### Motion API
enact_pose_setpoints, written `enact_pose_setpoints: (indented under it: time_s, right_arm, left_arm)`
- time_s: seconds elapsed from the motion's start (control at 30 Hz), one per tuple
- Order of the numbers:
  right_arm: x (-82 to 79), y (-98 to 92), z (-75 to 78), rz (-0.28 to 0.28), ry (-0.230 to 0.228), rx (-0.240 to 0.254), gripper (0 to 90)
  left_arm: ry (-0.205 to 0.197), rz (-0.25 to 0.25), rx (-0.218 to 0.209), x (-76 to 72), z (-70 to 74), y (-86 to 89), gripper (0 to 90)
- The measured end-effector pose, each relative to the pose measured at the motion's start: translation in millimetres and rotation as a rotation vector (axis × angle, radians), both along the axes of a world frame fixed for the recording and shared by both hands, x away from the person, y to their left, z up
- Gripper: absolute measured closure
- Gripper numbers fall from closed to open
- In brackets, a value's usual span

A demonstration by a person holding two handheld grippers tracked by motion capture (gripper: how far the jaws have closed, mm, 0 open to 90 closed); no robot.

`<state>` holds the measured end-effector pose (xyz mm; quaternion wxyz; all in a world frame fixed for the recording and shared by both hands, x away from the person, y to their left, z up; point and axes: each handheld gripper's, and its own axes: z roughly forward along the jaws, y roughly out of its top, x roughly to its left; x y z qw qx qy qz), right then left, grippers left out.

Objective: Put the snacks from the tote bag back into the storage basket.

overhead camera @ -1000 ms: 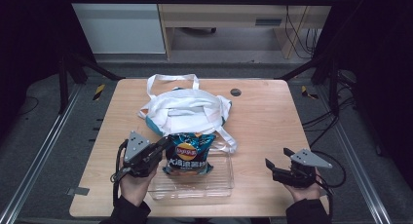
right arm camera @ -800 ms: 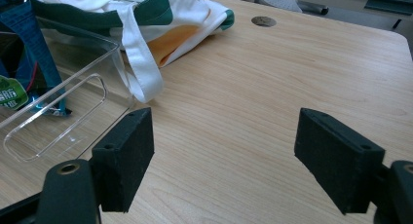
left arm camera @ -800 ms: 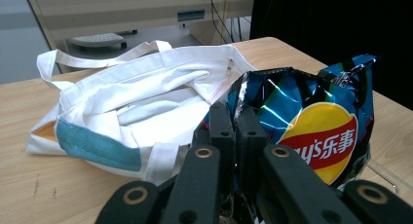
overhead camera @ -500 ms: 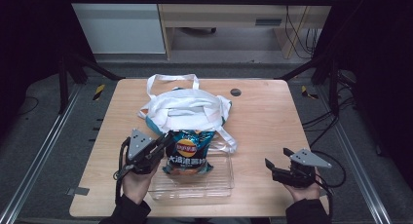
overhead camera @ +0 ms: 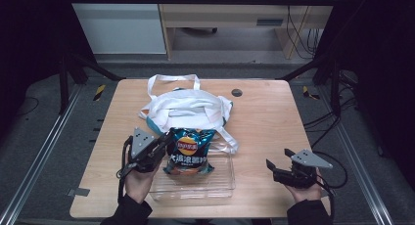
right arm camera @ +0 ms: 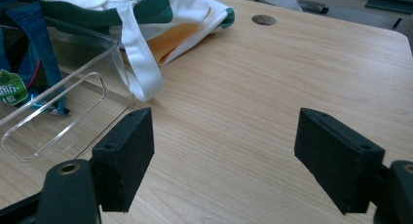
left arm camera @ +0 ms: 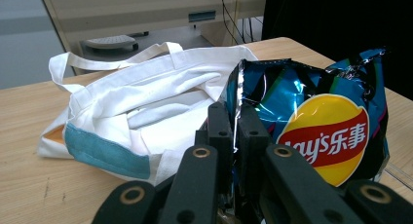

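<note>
A: High view. Your left gripper is clamped on the left edge of the crinkled blue foil crisp bag with the red-and-yellow logo. The bag stands upright over the clear rectangular plastic tray, just in front of the white cloth tote bag with teal trim. Your right gripper rests near the right edge of the pale wooden table, well apart from the tray.

B: Where is the hold taken?

A: Left gripper view. Your jaws are pressed together on the bag's side seam, with only thin foil between them. The tote lies flat behind the bag, its mouth collapsed.

B: And the free hand?

A: Right gripper view. Your jaws stand wide apart with nothing between them, over bare wood. The tray's corner and a white tote strap lie ahead to the left.

B: What could go wrong?

A: Three risks, as judged from here. The seam hold is narrow, so a quick swing could let the foil slip out or tear. If the tote is the bag's goal, it could catch on the closed mouth unless your right gripper lifts the cloth. The strap by the tray could drag the tray along.
</note>
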<state>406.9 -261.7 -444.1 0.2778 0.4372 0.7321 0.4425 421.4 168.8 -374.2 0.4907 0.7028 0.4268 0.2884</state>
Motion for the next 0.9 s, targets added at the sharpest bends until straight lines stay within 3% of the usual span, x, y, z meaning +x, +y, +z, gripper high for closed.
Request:
enact_pose_setpoints:
  time_s: [0.2,0.43,0.63,0.9]
  right_arm:
    - [0.2,0.1,-0.1,0.0,0.001,0.0,22.5]
    - [0.0,0.1,0.0,0.001,0.001,0.0,22.5]
    - [0.1,0.1,-0.1,0.001,0.001,0.001,22.5]
    - [0.1,0.2,-0.1,0.002,0.002,0.001,22.6]
  left_arm:
    - [0.004,0.006,0.002,1.9,-0.1,-1.7,85.6]
    - [-0.002,-0.003,-0.005,4.0,-1.0,-0.1,73.2]
    - [-0.011,-0.01,-0.027,4.7,0.6,3.6,72.5]
    - [-0.019,-0.016,-0.012,4.7,1.1,2.9,70.0]
